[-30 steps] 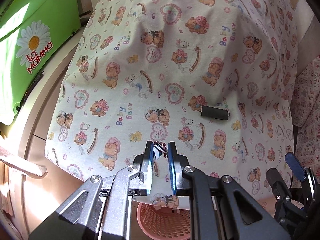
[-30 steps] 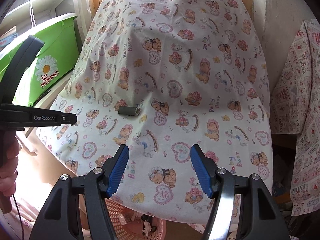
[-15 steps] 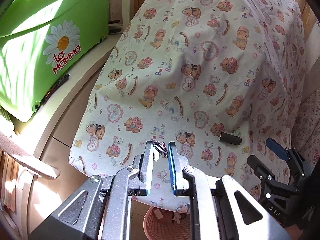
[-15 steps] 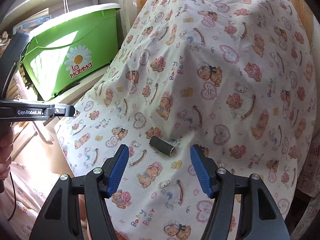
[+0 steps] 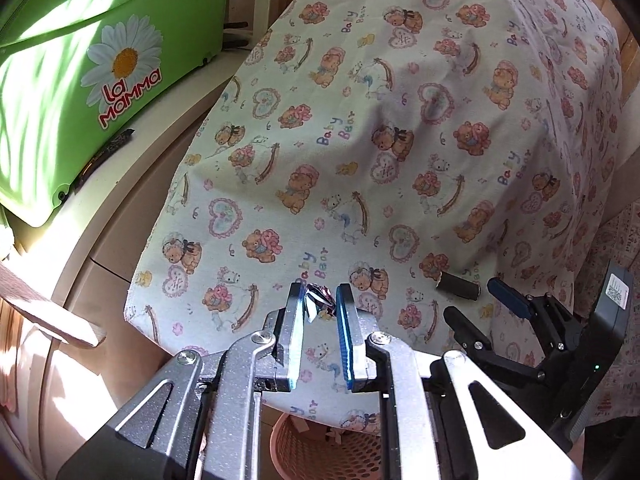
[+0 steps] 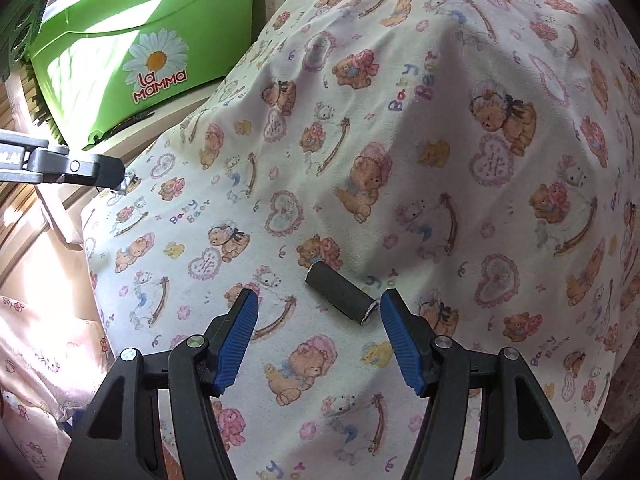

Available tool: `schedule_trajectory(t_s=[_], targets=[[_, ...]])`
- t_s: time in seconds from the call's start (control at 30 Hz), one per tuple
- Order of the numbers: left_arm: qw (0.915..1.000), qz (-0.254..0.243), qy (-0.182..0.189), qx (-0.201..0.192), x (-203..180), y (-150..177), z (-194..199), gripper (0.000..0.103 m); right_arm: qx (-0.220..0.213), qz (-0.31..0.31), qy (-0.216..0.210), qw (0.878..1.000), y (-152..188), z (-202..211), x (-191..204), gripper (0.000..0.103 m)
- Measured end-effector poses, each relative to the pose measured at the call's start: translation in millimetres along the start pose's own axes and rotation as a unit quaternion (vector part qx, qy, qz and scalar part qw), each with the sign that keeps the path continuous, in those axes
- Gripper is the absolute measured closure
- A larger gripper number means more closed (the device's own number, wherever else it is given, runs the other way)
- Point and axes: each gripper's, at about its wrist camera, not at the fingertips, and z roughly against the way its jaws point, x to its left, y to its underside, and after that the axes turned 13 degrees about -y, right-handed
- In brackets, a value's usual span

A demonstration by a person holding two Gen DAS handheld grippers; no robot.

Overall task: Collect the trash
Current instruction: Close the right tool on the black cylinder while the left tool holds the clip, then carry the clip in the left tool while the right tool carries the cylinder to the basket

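A: Small dark grey cardboard tube (image 6: 342, 299) is lying on its side on the teddy-bear print cloth (image 6: 440, 128), just ahead of the right gripper (image 6: 319, 316), nearer its right pad.

B: Right jaws are closing, half-wide, not touching the tube. Left gripper (image 5: 319, 312) is pinching a crumpled striped foil wrapper (image 5: 318, 304), nearly closed.

A: Pink perforated plastic basket (image 5: 320, 452) is sitting below the cloth's edge; green plastic tub with daisy sticker (image 5: 80, 80) off left.

A home, likely a utility or storage corner: a teddy-bear print cloth (image 5: 400, 140) drapes a bulky surface, a green plastic "La Mamma" tub (image 5: 80, 80) sits beside it, and a pink basket (image 5: 320, 448) stands below
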Motion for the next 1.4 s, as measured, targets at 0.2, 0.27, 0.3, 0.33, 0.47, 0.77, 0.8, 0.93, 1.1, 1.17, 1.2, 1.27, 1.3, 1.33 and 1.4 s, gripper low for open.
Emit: schedule_trajectory(t_s=[0.2,0.27,0.3,0.33,0.47,0.77,0.8,0.93,1.1,1.17,1.2,1.27,1.3,1.33,1.4], targets=[[0.9999,0.002,0.001,0.012,0.6,1.2,-7.2,0.089,0.023,-0.002,0.027,0.999,0.7,-16.5,-5.5,0.062],[0.9999,0.002,0.001,0.012,0.5,1.4,-7.1,0.089,0.026,0.002,0.030,0.999,1.2,-18.9,-2.9,0.069],[0.9999,0.002,0.002,0.012,0.6,1.7,-6.9,0.089,0.027,0.004,0.027,0.999,1.5,-19.2,-1.3,0.073],[0.9999,0.002,0.002,0.012,1.1,2.0,-6.6,0.089,0.028,0.006,0.022,0.999,1.5,-19.3,0.1,0.082],[0.9999,0.005,0.003,0.011,3.8,3.1,-6.0,0.089,0.023,-0.005,-0.007,1.000,3.4,-13.2,5.8,0.090],[0.9999,0.010,-0.004,0.007,11.5,5.0,-4.0,0.089,0.023,-0.092,-0.034,0.995,14.9,4.7,10.1,0.091],[0.9999,0.010,-0.004,0.007,12.3,5.1,-3.7,0.089,0.028,-0.099,-0.030,0.994,18.7,7.0,11.3,0.091],[0.9999,0.011,-0.001,0.006,15.2,5.3,-2.1,0.089,0.034,-0.092,-0.026,0.995,28.7,15.8,22.0,0.091],[0.9999,0.011,-0.001,0.003,15.4,6.1,-0.3,0.089,0.033,-0.095,-0.071,0.992,29.6,17.7,25.1,0.089],[1.0000,0.008,0.001,0.005,15.0,6.6,-0.1,0.089,0.028,-0.085,-0.065,0.994,28.9,17.9,28.3,0.084],[1.0000,0.008,0.000,0.005,14.8,7.0,0.2,0.089,0.026,-0.078,-0.063,0.995,28.2,17.6,30.4,0.081],[1.0000,0.006,0.000,0.004,14.1,7.8,0.4,0.089,0.020,-0.061,-0.063,0.996,26.6,16.9,34.9,0.064],[1.0000,0.006,0.000,0.005,14.1,7.9,0.5,0.089,0.018,-0.051,-0.065,0.996,25.6,17.0,37.7,0.060],[1.0000,0.006,0.000,0.005,14.0,8.1,0.4,0.089,0.019,-0.039,-0.066,0.997,24.1,16.2,41.0,0.058],[1.0000,0.007,0.000,0.006,14.5,8.1,-0.1,0.089,0.023,-0.016,-0.063,0.998,22.4,13.5,47.7,0.058]])
